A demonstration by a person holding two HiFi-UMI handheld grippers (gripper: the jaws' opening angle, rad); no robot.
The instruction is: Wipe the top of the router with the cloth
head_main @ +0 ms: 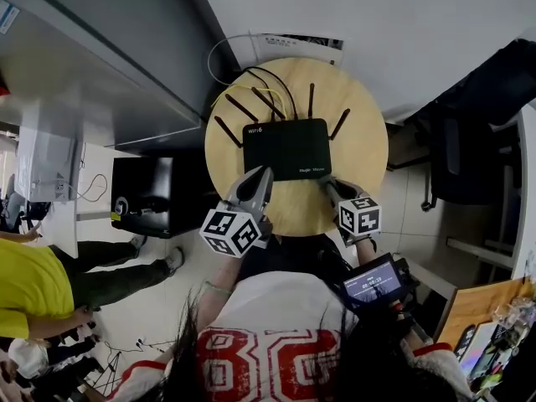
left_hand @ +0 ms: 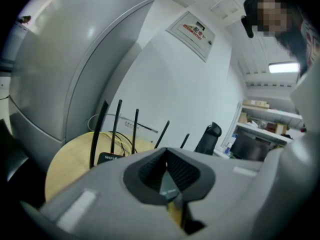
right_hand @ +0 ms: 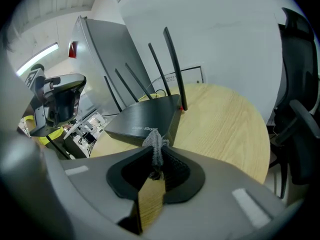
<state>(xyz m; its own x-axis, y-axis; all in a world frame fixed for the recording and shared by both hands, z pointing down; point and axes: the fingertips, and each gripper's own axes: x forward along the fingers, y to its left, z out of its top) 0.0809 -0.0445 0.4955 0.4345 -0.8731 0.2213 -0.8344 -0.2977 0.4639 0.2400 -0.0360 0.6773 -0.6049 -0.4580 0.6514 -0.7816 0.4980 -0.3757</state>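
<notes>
A black router (head_main: pixel 286 147) with several upright antennas lies flat on the round wooden table (head_main: pixel 368 141). My right gripper (head_main: pixel 327 182) is at the router's near right corner, shut on a small grey cloth (right_hand: pixel 156 143) whose bunched end sticks up between the jaws, just short of the router (right_hand: pixel 142 119). The cloth does not show in the head view. My left gripper (head_main: pixel 261 172) hovers at the near left edge of the router (left_hand: pixel 107 158), and its jaws (left_hand: pixel 169 184) are shut with nothing in them.
A tall grey cabinet (head_main: pixel 100 65) stands left of the table and a black office chair (head_main: pixel 477 132) to its right. Cables (head_main: pixel 243 82) trail off the table's far edge. On the floor are a black box (head_main: pixel 146 195) and a seated person in yellow (head_main: pixel 25 283).
</notes>
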